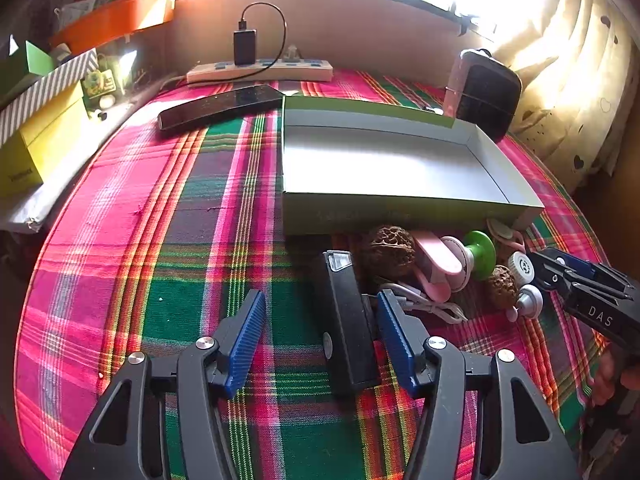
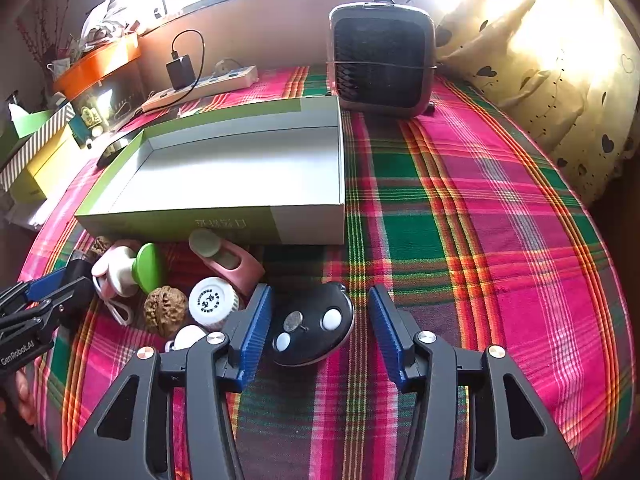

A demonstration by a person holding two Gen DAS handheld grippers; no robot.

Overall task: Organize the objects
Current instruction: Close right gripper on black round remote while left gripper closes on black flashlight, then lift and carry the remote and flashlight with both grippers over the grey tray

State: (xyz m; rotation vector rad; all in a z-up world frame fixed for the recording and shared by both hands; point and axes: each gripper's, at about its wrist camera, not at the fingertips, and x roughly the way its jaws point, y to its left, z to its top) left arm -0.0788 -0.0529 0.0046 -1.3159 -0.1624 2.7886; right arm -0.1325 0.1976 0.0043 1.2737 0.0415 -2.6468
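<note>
Between the right hand-held gripper (image 2: 318, 330)'s parted blue pads, touching only 1, lies a black oval case (image 2: 310, 326).

cloth (image 2: 460, 208): woven plaid | box (image 2: 240, 224): matt cardboard | walnut (image 2: 165, 310): rough, wrinkled

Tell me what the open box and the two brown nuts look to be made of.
Open box: likely cardboard, matte grey inside and green outside, with thin folded walls. Brown nuts: real walnut shell by the look, dull and deeply wrinkled; carved or moulded imitations cannot be ruled out.
</note>
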